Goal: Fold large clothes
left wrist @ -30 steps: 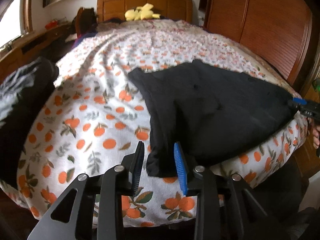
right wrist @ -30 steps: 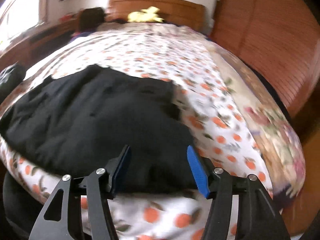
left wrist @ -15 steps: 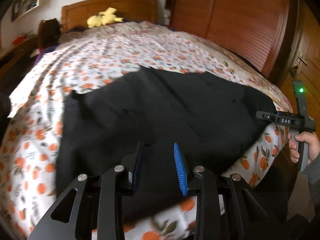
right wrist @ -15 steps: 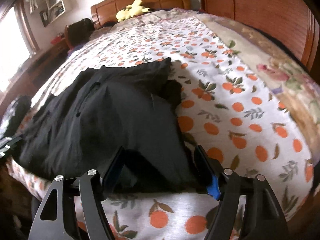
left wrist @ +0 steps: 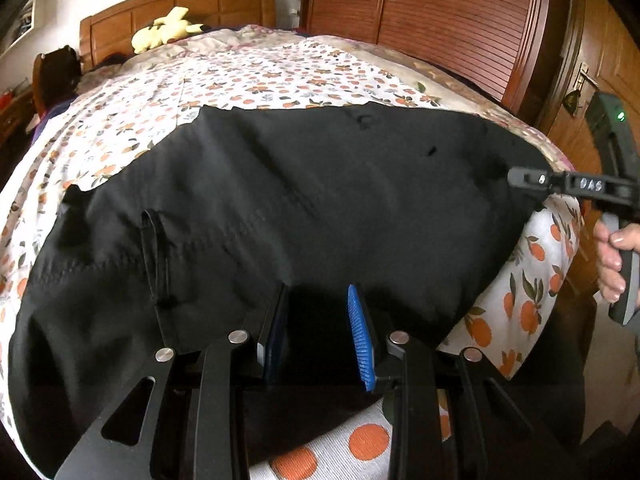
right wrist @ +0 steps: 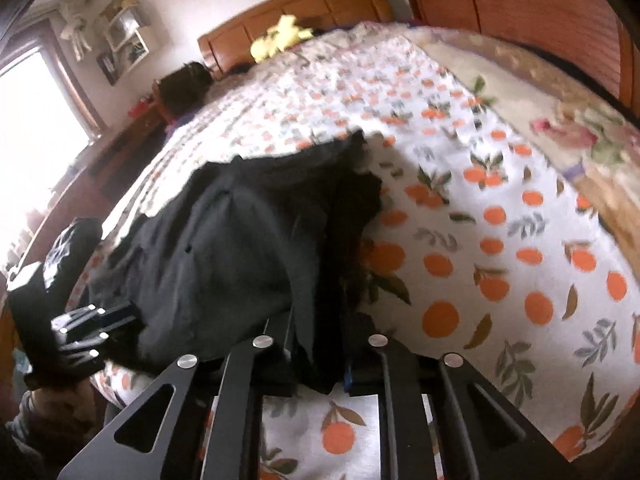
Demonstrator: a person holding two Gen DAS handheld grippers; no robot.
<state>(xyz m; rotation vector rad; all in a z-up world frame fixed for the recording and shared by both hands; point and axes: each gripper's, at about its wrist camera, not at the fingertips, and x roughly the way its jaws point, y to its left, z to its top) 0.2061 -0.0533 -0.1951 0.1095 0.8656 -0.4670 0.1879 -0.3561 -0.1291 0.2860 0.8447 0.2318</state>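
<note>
Black cloth fills the near field of both wrist views: the garment [left wrist: 320,208] lies spread across the foot of the bed [left wrist: 280,76], its near hem hanging over the edge.

Left gripper [left wrist: 318,332]: pitched down at the hem, pads apart with a clear gap; dark cloth shows in the gap, but neither pad presses on it. Seen from the right wrist view, it sits at the garment's left edge [right wrist: 96,326], with a hand [right wrist: 52,400] below it.

Right gripper [right wrist: 316,356]: pitched down, rolled so the bed tilts in its view. Its jaws have just been closing and now pinch a bunched fold of the garment's right corner; the blue pad [right wrist: 347,376] is nearly buried in the cloth. In the left view its tip meets the garment's right edge [left wrist: 524,178], and fingers [left wrist: 612,256] wrap its grip below.

Beyond: orange-print sheet [right wrist: 500,248], yellow plush [left wrist: 164,30] at the wooden headboard [left wrist: 180,8], slatted wardrobe [left wrist: 440,20] on the right.
</note>
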